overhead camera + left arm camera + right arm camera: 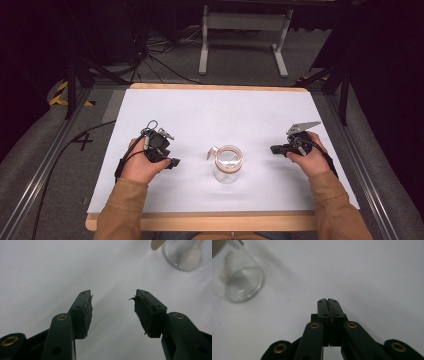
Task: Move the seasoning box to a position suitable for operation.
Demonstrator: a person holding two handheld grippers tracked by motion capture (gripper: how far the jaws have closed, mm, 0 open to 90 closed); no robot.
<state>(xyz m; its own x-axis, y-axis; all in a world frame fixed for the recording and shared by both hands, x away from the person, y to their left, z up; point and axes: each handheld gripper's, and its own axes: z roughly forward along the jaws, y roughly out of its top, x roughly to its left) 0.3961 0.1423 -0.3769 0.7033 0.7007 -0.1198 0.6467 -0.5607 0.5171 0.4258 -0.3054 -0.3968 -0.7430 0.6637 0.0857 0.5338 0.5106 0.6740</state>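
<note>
A clear glass jar stands upright in the middle of the white table top, with a pale spoon-like piece inside it. The jar appears at the upper right of the left gripper view, and the jar sits at the upper left of the right gripper view. My left gripper rests left of the jar, jaws pointing toward it; in its own view the left gripper is open with nothing between the pads. My right gripper lies right of the jar, and the right gripper is shut on nothing.
A wooden strip borders the table's near edge. Metal rails run along both sides. Beyond the far edge stand a white frame and cables on the grey floor.
</note>
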